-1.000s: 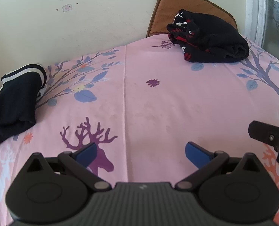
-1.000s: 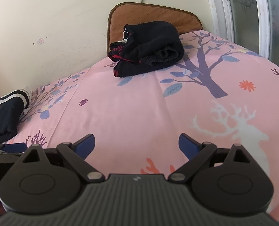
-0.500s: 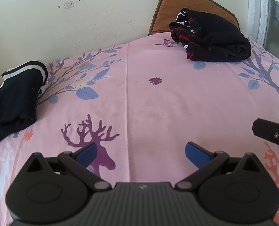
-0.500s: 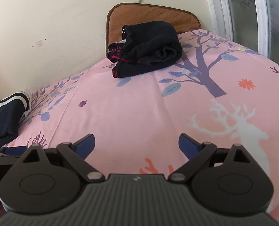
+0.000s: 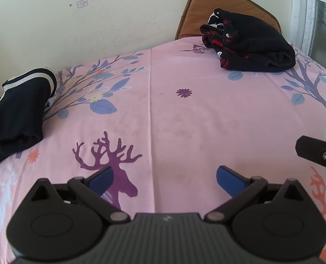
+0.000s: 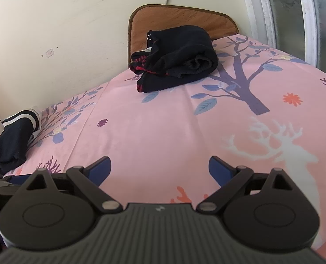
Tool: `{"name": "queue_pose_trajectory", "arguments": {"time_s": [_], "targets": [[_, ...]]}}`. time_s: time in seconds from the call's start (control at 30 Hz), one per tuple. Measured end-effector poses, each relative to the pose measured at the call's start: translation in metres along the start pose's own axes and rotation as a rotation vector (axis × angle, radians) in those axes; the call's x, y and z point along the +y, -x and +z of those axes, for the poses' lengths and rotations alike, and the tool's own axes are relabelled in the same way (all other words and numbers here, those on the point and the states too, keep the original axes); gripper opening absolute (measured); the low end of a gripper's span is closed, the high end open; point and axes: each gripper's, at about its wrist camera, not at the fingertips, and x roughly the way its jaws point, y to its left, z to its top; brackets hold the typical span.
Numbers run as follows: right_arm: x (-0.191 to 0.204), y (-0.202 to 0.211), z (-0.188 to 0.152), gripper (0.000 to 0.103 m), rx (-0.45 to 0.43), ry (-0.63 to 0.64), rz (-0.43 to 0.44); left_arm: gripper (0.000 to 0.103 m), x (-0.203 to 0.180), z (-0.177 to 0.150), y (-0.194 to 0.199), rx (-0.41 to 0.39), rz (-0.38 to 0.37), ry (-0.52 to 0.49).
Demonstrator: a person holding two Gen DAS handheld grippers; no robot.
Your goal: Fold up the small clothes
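left claw [image 5: 164,179]: jaws spread wide, nothing between the blue pads, hanging low over the pink bedsheet [image 5: 185,121] right above the purple deer print [image 5: 110,160]

right claw [image 6: 159,171]: same deal, wide open and empty, hovering over the near edge of the sheet; its tip pokes into the left view from the right side

done so far (my guess): the black garment with white-striped cuff [image 5: 19,112] looks folded into a neat block and parked at the far left edge of the bed, well apart from both claws

left to do (my guess): the black and red bundle [image 5: 249,48] at the head of the bed, just in front of the brown headboard [image 5: 218,6], is a crumpled heap, so it probably still needs fetching, spreading and folding. I'd call it roughly halfway

where stuff sits: the middle of the bed between the two garments is bare sheet, so there's room to work

brands / writing: nothing readable. There's a small pale logo mark on each claw body, and a tiny sticker on the wall [image 5: 82,3], too small to make out. The white bits on the bundle could be print, can't tell
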Motion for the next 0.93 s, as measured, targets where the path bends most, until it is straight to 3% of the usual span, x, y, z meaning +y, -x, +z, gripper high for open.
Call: {"name": "queue_pose_trajectory", "arguments": {"time_s": [0.93], "targets": [[-0.0038,-0.0016,-0.0033,0.097,0.008,-0.018,0.004,0.103,-0.005,-0.003,-0.0014,-0.005,-0.008,-0.019]]}}
